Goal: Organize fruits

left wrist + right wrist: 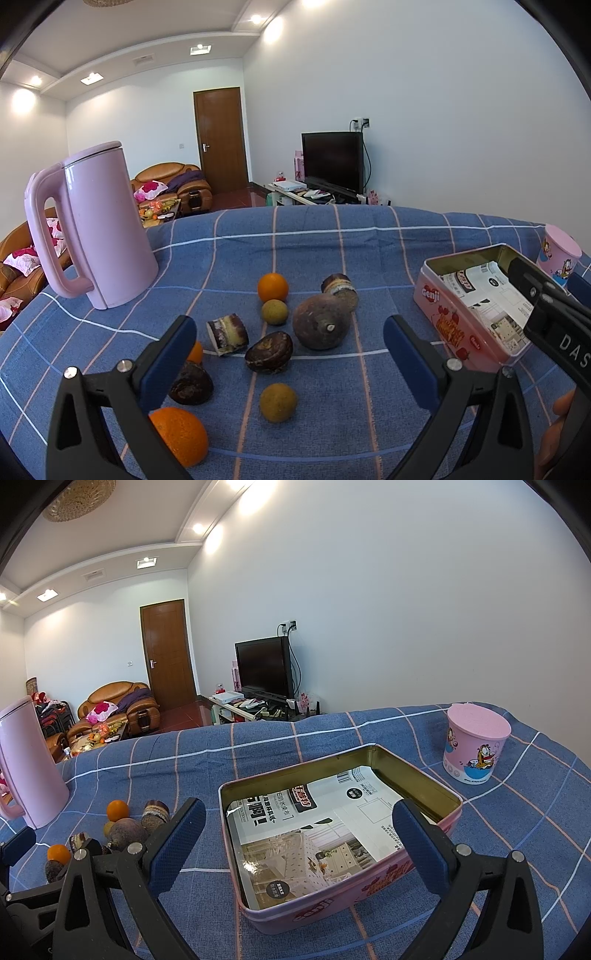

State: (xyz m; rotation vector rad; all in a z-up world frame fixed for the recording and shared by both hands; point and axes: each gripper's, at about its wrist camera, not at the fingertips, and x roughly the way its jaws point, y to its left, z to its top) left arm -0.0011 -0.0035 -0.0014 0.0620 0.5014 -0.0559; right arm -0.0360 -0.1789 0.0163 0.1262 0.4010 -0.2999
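Fruits lie on the blue checked cloth: an orange (272, 287), a second orange (181, 435), two small green-brown round fruits (274, 312) (278, 401), a large brown fruit (320, 323), dark brown pieces (269, 351) and cut sugarcane chunks (227, 333). My left gripper (290, 343) is open above them, holding nothing. A pink Genji tin (332, 897), open and lined with printed paper, sits in front of my right gripper (299, 834), which is open and empty over the tin's near side. The tin (443, 317) also shows in the left wrist view.
A tall pink kettle (99, 229) stands at the left on the cloth. A pink cartoon cup (476, 742) stands right of and behind the tin. The table's far edge lies behind them, with a TV and sofa beyond.
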